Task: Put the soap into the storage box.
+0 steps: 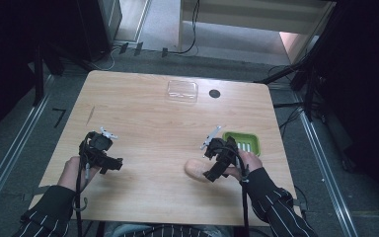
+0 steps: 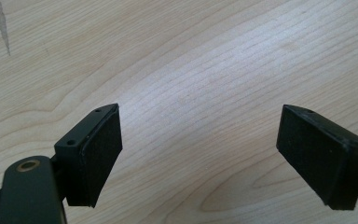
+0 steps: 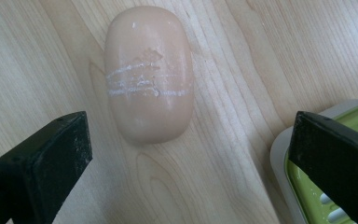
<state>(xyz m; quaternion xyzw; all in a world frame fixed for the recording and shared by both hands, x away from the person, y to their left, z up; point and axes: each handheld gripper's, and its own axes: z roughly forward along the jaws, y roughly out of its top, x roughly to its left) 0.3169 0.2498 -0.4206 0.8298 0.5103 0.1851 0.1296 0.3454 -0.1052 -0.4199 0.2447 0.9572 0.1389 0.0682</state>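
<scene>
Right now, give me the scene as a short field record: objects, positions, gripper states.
surface: wooden table
soap bar: peach oval bar of soap, lying flat on the table, white scrape lines across its top
soap dish: green soap dish, beside the soap, apart from it
clear lid: transparent container at the far edge
right gripper: open, jaws wide, over the soap, not touching it
left gripper: open, over bare wood, holding nothing

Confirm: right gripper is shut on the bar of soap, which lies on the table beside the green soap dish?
Not quite. The right gripper is open, its jaws wide apart and clear of the bar of soap; the right gripper view shows this. The rest holds: the soap lies on the table beside the green soap dish.
</scene>
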